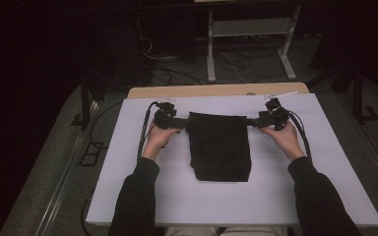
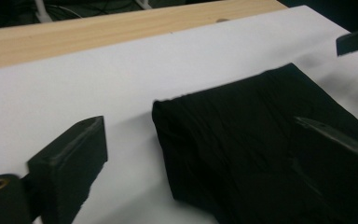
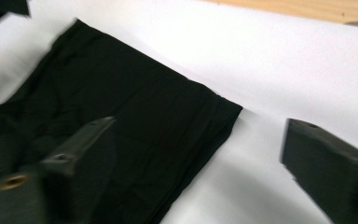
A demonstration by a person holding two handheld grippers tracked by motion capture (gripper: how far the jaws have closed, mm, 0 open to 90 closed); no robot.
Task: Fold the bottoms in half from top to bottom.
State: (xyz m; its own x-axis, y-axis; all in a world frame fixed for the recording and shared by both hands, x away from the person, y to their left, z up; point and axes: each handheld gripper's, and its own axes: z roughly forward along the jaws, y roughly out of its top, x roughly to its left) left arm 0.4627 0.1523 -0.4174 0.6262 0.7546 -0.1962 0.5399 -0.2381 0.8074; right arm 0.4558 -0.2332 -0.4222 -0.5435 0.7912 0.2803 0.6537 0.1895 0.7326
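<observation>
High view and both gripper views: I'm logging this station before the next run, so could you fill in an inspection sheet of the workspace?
Surface: white board on a wooden table.
Job's things: black folded cloth lying flat mid-board.
Clutter: nothing seen.
Grippers: left gripper and right gripper at the cloth's far corners, jaws open, not pinching it.
Cables: black cables trail from both grippers; loose wires on the floor beyond.
Surroundings: dark room, white metal frame behind the table.
</observation>
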